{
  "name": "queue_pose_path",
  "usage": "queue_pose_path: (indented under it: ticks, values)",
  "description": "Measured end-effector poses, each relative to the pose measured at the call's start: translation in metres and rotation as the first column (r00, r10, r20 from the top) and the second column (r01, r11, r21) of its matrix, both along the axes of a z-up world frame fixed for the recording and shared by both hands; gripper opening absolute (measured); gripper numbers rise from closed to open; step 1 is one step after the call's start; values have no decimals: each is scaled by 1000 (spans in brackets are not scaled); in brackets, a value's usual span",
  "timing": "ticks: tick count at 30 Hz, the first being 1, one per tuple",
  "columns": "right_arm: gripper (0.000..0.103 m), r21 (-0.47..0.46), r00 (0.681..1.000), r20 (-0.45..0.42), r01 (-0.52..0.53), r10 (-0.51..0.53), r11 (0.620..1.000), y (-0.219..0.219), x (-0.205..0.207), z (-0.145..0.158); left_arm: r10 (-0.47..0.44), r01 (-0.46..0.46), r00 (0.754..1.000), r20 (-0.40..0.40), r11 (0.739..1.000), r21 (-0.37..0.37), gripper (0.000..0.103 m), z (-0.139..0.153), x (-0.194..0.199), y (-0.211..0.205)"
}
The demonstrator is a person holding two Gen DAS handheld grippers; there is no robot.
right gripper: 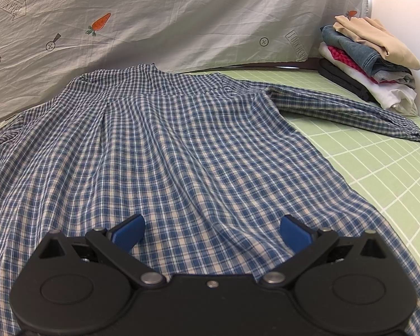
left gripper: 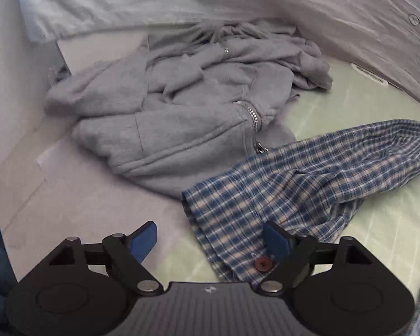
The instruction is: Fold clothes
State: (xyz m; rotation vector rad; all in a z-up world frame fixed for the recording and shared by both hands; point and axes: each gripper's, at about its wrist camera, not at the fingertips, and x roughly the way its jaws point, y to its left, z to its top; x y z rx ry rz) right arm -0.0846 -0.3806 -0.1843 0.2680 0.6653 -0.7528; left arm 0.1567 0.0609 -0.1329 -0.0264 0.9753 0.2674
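Checked blue-and-cream cotton shirt [left gripper: 280, 196] is lying partly in the left wrist view, its buttoned front edge with a brown button [left gripper: 262, 263] sitting just under the left claw [left gripper: 211, 240], whose blue pads are standing wide apart with nothing pinched; one pad is hovering over the cloth, the other over the pale surface beside it. Behind the shirt a crumpled grey fleece zip hoodie [left gripper: 182, 106] is waiting, touching the shirt's far edge, so any pull on the placket is best kept away from that heap to avoid dragging it along. To do this step well, the left claw is probably needing to bite the front edge near the button, taking both layers cleanly. In the right wrist view the same shirt [right gripper: 168, 154] is spreading back-up over the green gridded bed sheet [right gripper: 378, 168], one sleeve [right gripper: 350, 112] stretching out toward a stack of folded clothes [right gripper: 369, 64] in the far corner, near but apart. The right claw [right gripper: 211, 235] is hanging wide over the hem, gripping nothing. Ripples are running down the back panel; smoothing them before folding seems wise, and the sleeve likely wants bringing in first.
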Motion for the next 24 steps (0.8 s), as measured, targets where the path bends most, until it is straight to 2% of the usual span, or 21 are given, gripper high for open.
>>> queue_pose_path:
  ticks: [6, 10, 12, 15, 19, 22, 24]
  values:
    - [103, 49, 998, -48, -27, 29, 998, -9, 11, 7, -25, 25, 1000, 5, 997, 69, 97, -2, 2, 14]
    - [103, 73, 994, -97, -50, 57, 996, -23, 34, 19, 28, -27, 1000, -4, 996, 85, 97, 1, 8, 27]
    - [103, 69, 993, -77, -80, 85, 994, -27, 48, 27, 48, -46, 999, -15, 993, 113, 97, 1, 10, 33]
    - [103, 83, 987, -19, -159, 161, 984, -30, 81, 40, 58, -56, 998, -21, 996, 70, 97, 0, 12, 42]
    - [103, 102, 949, 16, -314, 314, 944, -21, 144, 45, 67, -65, 997, -28, 996, 65, 100, -1, 15, 44]
    - [103, 131, 909, 30, -415, 415, 900, -14, 195, 39, 112, -111, 992, -51, 994, 19, 100, -1, 19, 49]
    - [103, 146, 888, 31, -459, 459, 877, -9, 229, 34, 138, -140, 988, -65, 990, -33, 92, 1, 20, 52]
